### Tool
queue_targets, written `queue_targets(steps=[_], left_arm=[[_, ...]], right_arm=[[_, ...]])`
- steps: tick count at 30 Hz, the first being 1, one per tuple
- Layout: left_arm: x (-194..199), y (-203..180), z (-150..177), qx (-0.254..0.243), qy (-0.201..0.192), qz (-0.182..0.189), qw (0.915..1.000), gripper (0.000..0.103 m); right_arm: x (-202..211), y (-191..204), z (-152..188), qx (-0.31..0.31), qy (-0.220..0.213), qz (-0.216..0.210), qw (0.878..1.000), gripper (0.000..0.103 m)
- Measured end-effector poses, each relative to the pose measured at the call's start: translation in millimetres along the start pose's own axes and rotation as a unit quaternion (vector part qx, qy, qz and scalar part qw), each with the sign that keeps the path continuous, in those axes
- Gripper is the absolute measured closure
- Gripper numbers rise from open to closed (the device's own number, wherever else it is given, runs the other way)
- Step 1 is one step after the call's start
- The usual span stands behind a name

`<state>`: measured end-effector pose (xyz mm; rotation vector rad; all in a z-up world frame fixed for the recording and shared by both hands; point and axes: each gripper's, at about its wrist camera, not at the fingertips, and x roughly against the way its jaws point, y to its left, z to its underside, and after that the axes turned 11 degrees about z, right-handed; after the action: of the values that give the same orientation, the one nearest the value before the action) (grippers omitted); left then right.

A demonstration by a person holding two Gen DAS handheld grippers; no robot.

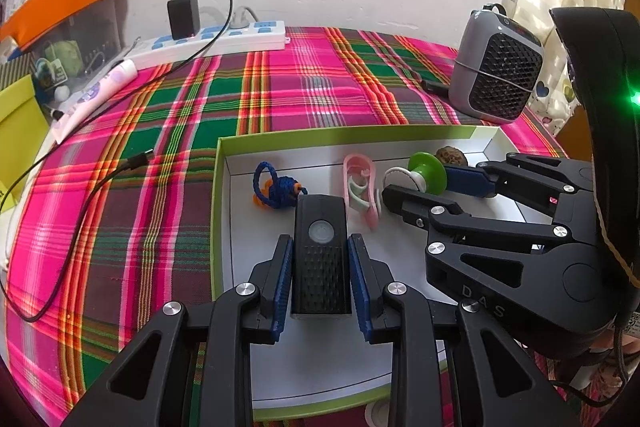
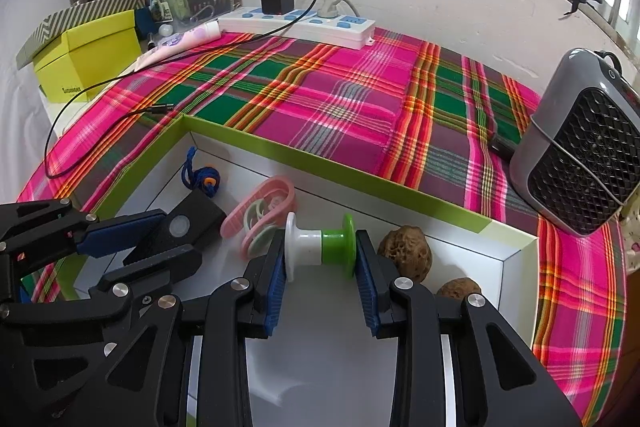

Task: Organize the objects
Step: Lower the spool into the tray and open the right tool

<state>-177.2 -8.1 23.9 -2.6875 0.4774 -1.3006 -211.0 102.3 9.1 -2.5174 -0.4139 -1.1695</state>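
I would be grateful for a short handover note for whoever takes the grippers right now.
Left gripper: shut on the black light, over the green-rimmed box.
Right gripper: shut on the green-and-white spool, also over the box.
Already in the box: blue cord, pink clip, two walnuts.
Left: release both items, once placed.

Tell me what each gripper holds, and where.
Left gripper holds the black device by its long sides. Right gripper holds the spool by its two end discs.
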Motion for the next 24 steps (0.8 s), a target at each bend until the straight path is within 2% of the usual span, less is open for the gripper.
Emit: queue_targets(steps=[12, 15, 24], left_arm=[[2.7, -1.9, -0.1, 0.000, -0.003, 0.002, 1.0000, 0.075], [5.2, -2.0, 0.8, 0.000, -0.004, 0.002, 1.0000, 0.074], [11.9, -3.1, 3.0, 0.001, -0.005, 0.003, 1.0000, 0.073]], right_arm=[[2.6, -0.3, 1.0, -0.003, -0.004, -0.002, 1.000, 0.069], [4.2, -1.0, 1.7, -0.005, -0.006, 0.000, 1.000, 0.060], [6.5, -3.9, 4.6, -0.010, -0.004, 0.002, 1.000, 0.059]])
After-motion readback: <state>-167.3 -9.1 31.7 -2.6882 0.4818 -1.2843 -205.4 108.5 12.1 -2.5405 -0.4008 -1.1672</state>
